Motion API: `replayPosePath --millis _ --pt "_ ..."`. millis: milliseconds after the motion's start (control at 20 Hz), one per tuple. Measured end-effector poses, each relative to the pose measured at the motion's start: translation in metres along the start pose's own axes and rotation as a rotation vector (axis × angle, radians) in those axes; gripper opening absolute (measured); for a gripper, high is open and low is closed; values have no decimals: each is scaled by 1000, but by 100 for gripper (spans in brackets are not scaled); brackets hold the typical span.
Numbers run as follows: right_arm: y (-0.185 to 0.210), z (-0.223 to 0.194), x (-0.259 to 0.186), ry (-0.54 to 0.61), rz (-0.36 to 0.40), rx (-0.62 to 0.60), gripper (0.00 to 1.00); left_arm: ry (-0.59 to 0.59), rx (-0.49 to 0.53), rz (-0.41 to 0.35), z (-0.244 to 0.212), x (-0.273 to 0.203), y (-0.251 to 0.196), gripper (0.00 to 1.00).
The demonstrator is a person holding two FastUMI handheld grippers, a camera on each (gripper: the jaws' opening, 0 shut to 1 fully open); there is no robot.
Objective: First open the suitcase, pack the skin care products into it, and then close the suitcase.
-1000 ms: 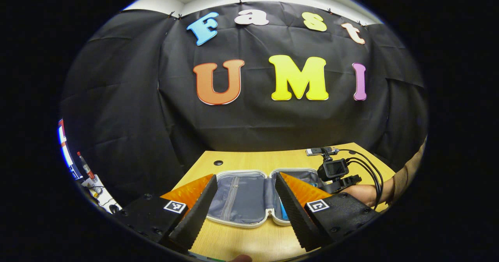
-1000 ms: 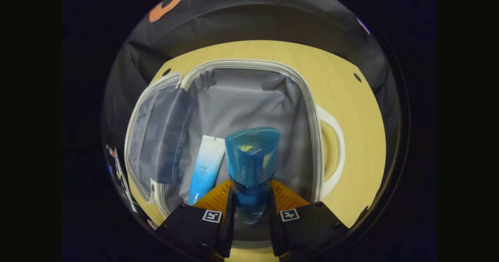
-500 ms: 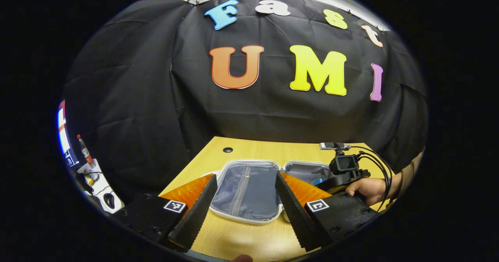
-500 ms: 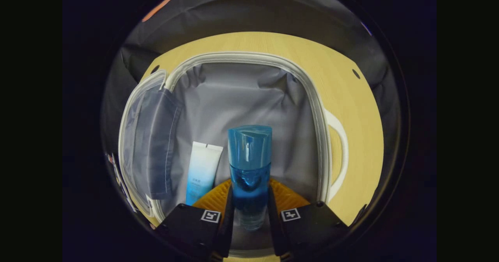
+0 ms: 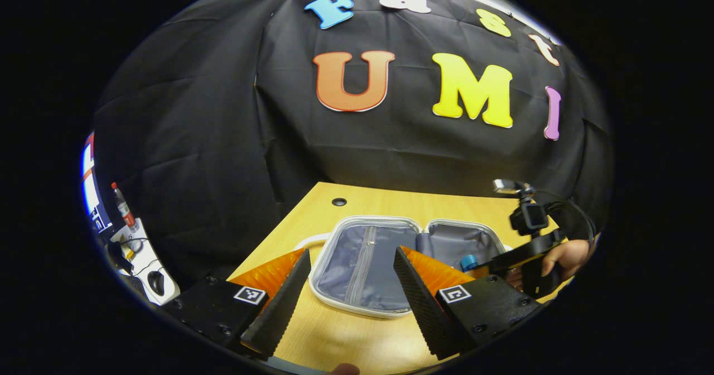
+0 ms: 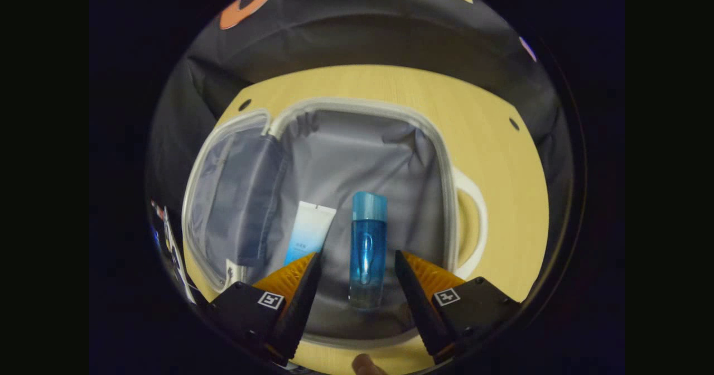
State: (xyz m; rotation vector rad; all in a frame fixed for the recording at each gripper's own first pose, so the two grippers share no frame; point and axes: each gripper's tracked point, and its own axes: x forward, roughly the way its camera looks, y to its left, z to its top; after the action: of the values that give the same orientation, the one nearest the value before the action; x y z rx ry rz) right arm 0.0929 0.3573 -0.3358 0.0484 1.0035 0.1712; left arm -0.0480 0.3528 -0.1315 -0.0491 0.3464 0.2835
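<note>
Two halves of the grey fabric-lined suitcase with a white zip rim [image 6: 446,168] lay spread flat on the light wooden table [image 6: 502,157], leaving bare lining in the upper part of the right half at the centre of the right gripper view. The transparent blue bottle with a blue cap [image 6: 367,246] lay just beside the white-to-blue squeeze tube [image 6: 309,235], low in that half. The right gripper [image 6: 357,285] hung above them, jaws wide apart on either side of the bottle, touching nothing. In the left gripper view the left gripper [image 5: 351,291] stood at the bottom, jaws wide and empty, over bare table before the suitcase [image 5: 334,235]; a hand [image 5: 563,255] held the right gripper [image 5: 502,260] at lower right.
</note>
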Motion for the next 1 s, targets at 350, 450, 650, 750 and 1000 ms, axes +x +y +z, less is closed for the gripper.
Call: replayPosePath --millis 350,450,650,750,1000 --pt "-6 48 -139 -334 98 -166 80 117 -259 -7 -31 60 67 97" --pt "-22 60 -176 -423 90 -167 77 143 -361 -20 -42 82 85 97" --pt "-50 67 -228 -533 48 -158 80 200 -585 -97 -69 132 110 99" --pt "-63 67 -244 -565 38 -151 79 251 -669 -147 -85 149 113 99" --pt "-81 58 -261 -584 20 -116 80 295 -824 -197 -108 185 113 96"
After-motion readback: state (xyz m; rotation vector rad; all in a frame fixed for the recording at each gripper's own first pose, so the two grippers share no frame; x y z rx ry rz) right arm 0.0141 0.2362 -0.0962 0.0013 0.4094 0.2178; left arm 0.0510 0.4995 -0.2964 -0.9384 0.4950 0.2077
